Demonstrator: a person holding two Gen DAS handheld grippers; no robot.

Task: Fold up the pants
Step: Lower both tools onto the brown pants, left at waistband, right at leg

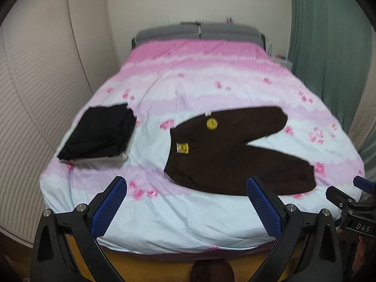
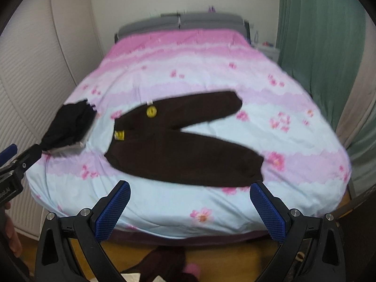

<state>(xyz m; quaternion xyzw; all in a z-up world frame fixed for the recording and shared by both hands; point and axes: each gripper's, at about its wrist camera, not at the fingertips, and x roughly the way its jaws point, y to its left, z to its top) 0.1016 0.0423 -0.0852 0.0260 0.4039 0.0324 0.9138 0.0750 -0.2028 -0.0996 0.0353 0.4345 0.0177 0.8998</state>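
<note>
Dark brown pants (image 1: 225, 150) (image 2: 185, 141) lie spread flat on the bed, waist to the left, both legs splayed to the right. A yellow round badge (image 1: 212, 123) and a yellow label (image 1: 182, 147) mark the waist area. My left gripper (image 1: 185, 188) hovers open above the bed's near edge, short of the pants, nothing between its blue pads. My right gripper (image 2: 189, 189) is likewise open, near the lower leg's hem. Each gripper shows at the edge of the other's view.
The bed (image 1: 178, 216) carries a pink and pale blue flowered cover. A folded black garment (image 1: 98, 134) (image 2: 68, 127) lies at its left edge. Grey headboard (image 1: 199, 31) at the back, white wall left, green curtain (image 1: 329, 47) right. Wooden floor below the near edge.
</note>
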